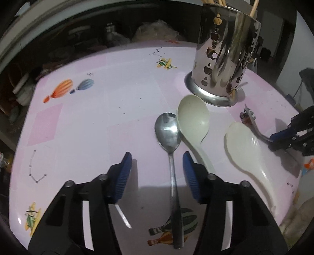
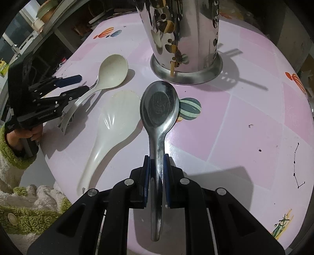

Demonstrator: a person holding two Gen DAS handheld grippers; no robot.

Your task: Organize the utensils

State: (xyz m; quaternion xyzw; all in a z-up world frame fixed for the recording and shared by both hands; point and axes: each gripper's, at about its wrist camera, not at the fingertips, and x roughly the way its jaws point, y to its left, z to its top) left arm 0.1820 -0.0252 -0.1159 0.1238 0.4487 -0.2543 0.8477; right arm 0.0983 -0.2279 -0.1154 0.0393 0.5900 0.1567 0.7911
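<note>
**A:** What lies on the pink patterned table (image 1: 88, 125)?

**B:** In the left wrist view, a perforated steel utensil holder (image 1: 225, 58) stands at about one o'clock, with wooden chopsticks (image 1: 253, 7) poking out of its top. Just below it lies a cream plastic ladle (image 1: 193, 119), and touching the ladle's left edge is a slim metal spoon (image 1: 168, 131), bowl up. At three o'clock lies a white rice paddle (image 1: 242, 147).

**A:** And the left gripper (image 1: 156, 166)?

**B:** Its blue pads stand partly apart, straddling the slim spoon's handle without touching it.

**A:** The right gripper (image 2: 156, 176)?

**B:** In the right wrist view its jaws are pinched narrow on the handle of a large metal serving spoon (image 2: 159, 104). The spoon's bowl points toward twelve o'clock, just short of the holder's base. At nine o'clock a hand (image 2: 23, 137) in a fuzzy green-trimmed sleeve (image 2: 11, 157) holds the other gripper.
</note>
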